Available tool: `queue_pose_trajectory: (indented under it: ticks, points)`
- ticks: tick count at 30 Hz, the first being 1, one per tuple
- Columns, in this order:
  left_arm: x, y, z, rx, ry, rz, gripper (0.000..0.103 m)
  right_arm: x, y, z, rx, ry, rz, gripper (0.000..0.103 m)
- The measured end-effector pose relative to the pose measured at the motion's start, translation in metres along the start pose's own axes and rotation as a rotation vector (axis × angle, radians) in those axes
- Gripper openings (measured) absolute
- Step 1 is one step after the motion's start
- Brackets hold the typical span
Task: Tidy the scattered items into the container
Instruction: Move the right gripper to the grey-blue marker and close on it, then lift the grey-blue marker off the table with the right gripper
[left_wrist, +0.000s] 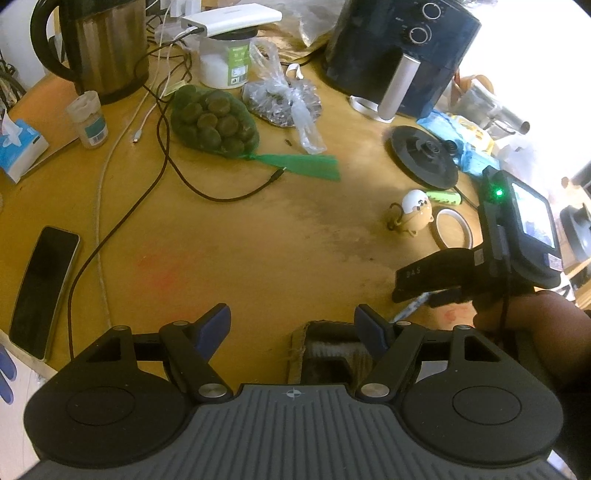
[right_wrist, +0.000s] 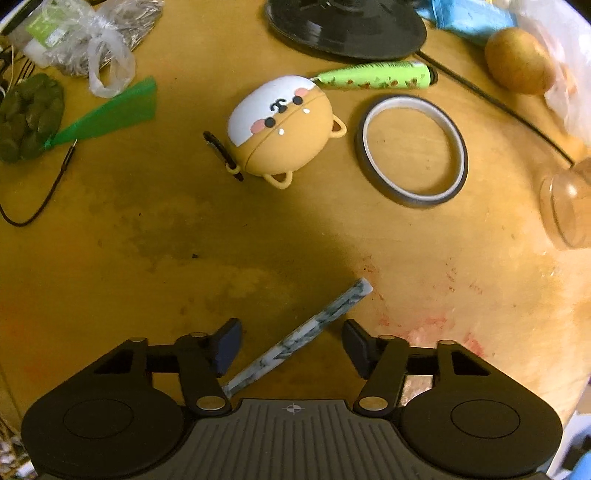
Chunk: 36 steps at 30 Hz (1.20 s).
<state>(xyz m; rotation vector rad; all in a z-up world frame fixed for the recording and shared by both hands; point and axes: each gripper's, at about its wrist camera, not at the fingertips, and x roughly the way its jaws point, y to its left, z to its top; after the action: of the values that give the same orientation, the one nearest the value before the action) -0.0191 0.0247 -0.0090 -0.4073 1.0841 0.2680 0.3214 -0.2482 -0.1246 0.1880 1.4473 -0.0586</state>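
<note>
The right gripper, jaws apart, straddles the marbled pen on the table for pickup; the left gripper waits open.

Warm, dim indoor light over most of the table. Strong daylight from the far right blows out that corner to white. In the right wrist view, a broad shadow darkens the near left. Fisheye bending at edges; slight softness throughout.
</note>
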Motion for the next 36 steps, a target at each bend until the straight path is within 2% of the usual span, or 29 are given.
queue_pose_trajectory:
  ticks: [1,2,3,10,12,21,36]
  points:
    - [0.000,0.000,0.000,-0.002,0.000,0.001,0.073,-0.001,0.001,0.000,-0.013,-0.006,0.002,0.040]
    - [0.000,0.001,0.000,-0.003,0.000,0.001,0.073,-0.003,0.003,-0.001,-0.023,-0.011,0.004,0.028]
    - [0.001,0.000,0.000,-0.004,0.000,0.002,0.073,-0.003,0.004,-0.001,-0.033,-0.012,0.008,0.022]
    - [0.000,0.000,-0.001,-0.006,-0.003,0.002,0.073,-0.005,0.001,-0.005,-0.034,-0.050,0.022,0.016]
    - [0.000,0.000,-0.001,-0.008,-0.003,0.003,0.073,-0.006,-0.001,-0.006,-0.036,-0.055,0.029,0.011]
    - [0.000,0.000,-0.001,-0.015,-0.006,0.006,0.073,-0.009,-0.009,-0.011,-0.016,-0.087,0.053,0.011]
    - [-0.003,-0.005,-0.001,-0.011,-0.015,0.009,0.073,-0.033,-0.019,-0.009,0.020,-0.218,0.078,0.011]
